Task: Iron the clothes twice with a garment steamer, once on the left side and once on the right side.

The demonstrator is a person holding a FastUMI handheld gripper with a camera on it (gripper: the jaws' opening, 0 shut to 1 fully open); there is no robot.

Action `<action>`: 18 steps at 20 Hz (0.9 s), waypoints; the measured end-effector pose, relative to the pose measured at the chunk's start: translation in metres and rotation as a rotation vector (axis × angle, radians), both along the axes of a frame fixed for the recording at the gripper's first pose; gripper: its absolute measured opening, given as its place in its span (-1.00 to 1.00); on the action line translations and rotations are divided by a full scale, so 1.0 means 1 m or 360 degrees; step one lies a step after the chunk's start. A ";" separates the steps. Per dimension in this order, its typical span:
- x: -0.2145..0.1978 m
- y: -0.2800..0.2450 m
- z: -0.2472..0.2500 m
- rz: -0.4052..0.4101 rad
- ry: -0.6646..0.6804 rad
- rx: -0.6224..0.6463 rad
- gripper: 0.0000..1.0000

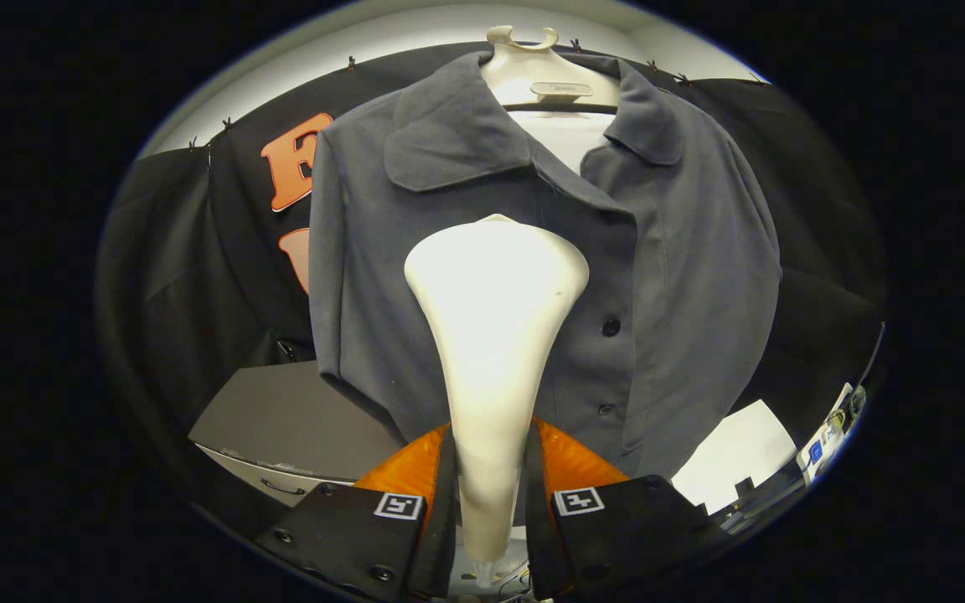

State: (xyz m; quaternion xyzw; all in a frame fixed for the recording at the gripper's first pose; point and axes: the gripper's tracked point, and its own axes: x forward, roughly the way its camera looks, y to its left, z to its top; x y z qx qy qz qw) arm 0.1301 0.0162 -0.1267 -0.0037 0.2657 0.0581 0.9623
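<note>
Gripper (pixel 489 502) fingers closed on narrow handle of garment steamer (pixel 495 335), rigid & smooth so likely slippery, keep hold low on handle w/ wide head against soft, limp grey shirt (pixel 683 276) hung on far hanger (pixel 533 59)

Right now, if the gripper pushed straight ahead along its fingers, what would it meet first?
The gripper is shut on the steamer, whose head leads. It would likely press first into the grey shirt near the button placket; depth is unclear, and it may already touch.
</note>
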 end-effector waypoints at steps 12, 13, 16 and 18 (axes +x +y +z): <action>-0.011 -0.015 -0.052 -0.0002 0.0154 -0.0004 -0.14; -0.012 -0.016 -0.056 -0.0004 0.0166 -0.0007 -0.14; -0.018 -0.019 -0.068 -0.0007 0.0203 -0.0013 -0.14; -0.019 -0.019 -0.074 -0.0006 0.0221 -0.0018 -0.14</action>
